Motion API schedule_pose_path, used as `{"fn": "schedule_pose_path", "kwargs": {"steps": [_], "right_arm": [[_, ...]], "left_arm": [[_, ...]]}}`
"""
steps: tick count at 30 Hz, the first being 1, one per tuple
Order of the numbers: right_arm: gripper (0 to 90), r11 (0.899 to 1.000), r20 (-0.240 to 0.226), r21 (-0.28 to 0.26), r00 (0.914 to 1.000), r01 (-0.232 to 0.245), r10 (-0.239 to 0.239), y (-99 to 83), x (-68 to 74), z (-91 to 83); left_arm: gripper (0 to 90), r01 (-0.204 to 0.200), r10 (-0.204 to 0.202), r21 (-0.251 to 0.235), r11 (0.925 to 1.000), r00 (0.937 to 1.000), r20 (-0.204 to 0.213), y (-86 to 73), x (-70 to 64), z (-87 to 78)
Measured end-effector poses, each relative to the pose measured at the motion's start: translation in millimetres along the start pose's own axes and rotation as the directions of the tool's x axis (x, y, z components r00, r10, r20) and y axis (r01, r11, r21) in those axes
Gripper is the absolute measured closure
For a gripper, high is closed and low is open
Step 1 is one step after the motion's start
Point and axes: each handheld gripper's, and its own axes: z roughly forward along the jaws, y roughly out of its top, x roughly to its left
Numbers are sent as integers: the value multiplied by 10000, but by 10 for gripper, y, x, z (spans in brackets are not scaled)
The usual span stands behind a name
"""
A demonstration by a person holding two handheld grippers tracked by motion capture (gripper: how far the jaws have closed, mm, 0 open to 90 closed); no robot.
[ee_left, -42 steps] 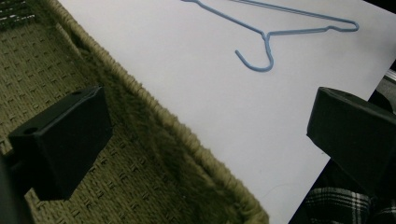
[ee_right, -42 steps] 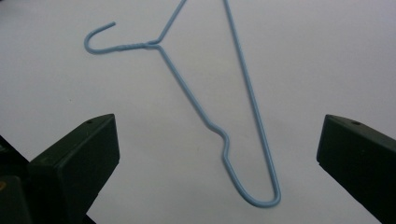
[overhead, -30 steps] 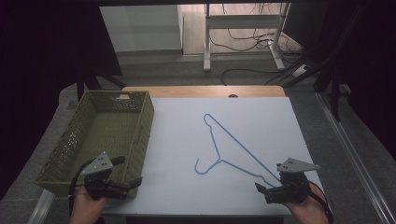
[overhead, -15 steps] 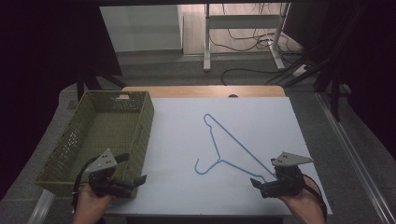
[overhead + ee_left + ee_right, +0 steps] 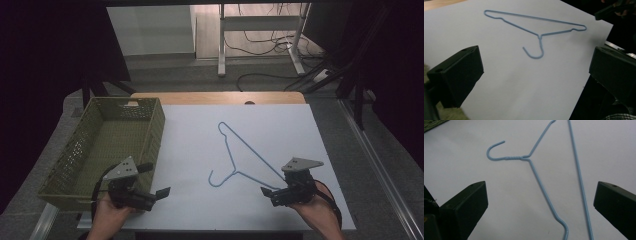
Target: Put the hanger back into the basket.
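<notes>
Though beyond right tool, hanger near.

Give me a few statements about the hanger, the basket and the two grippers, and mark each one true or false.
1. The blue wire hanger lies flat on the white table. True.
2. The hanger is inside the green basket. False: it lies on the table to the right of the basket.
3. The right gripper is shut on the hanger. False: its jaws stand wide apart, with nothing between them touching.
4. The left gripper is open. True.
5. The basket holds a folded shirt. False: nothing lies in it.
</notes>
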Motion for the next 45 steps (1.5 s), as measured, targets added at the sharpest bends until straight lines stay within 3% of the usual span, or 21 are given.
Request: {"fn": "schedule_pose_path", "kwargs": {"steps": [5,13,20,26,30,36,40,45], "right_arm": [[0,9999,-80,110,10000,-43,44,51,3,54],[1,9991,-309,417,9995,27,-14,111,16,163],[108,9956,-261,857,9990,374,-353,153,25,260],[149,9972,-432,721,9989,199,-169,191,4,334],[173,9962,-399,827,9989,287,-255,213,-3,404],[232,9940,-349,994,9985,447,-414,240,-6,526],[321,9908,-416,1210,9976,600,-554,277,-7,662],[441,9849,-617,1429,9940,981,-901,299,-12,805]], "left_arm": [[0,-342,338,291,9990,9994,112,59,-57,114],[0,-327,312,535,9980,9991,279,128,-91,297],[0,-328,299,771,9965,9988,380,176,-121,514],[0,-496,467,976,9940,9984,316,185,-146,670],[0,-431,390,890,9951,9981,470,188,-140,763],[0,-665,625,1050,9922,9972,410,171,-132,871],[0,-685,654,1103,9915,9974,309,126,-104,948],[0,-418,385,999,9941,9986,354,81,-63,969]]}}
